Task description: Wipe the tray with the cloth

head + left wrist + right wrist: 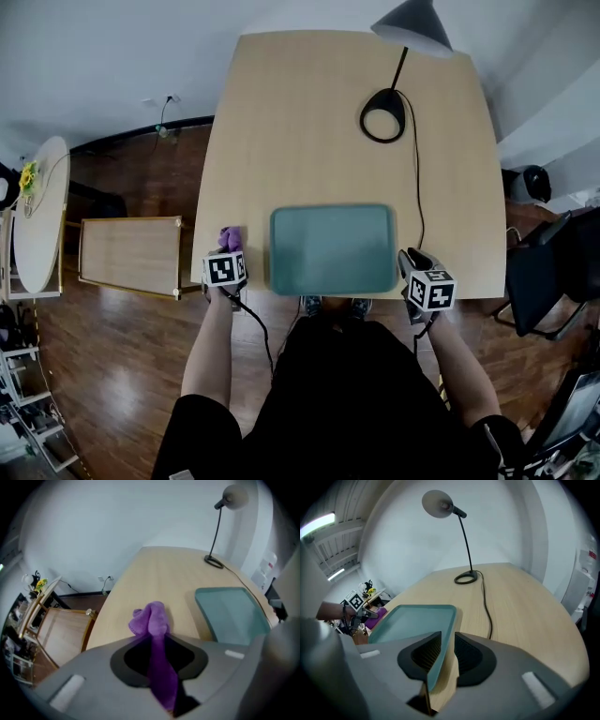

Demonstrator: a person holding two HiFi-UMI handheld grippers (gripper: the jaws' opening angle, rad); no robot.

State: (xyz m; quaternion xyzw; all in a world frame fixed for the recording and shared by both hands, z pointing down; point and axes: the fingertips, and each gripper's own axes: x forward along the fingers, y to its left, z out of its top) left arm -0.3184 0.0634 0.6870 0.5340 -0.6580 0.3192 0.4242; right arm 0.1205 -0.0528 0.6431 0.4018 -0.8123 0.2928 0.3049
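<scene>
A teal tray lies at the near edge of the wooden table, right in front of me. A crumpled purple cloth rests on the table just left of the tray. My left gripper points down at it. In the left gripper view the cloth runs back through the narrow gap of the left gripper, pinched there. My right gripper is at the tray's near right corner. In the right gripper view the tray's rim passes between the jaws of the right gripper, which stand close on it.
A black desk lamp stands at the table's far right, and its cable runs down past the tray's right side. A low wooden table and a round side table are at the left. A black chair is at the right.
</scene>
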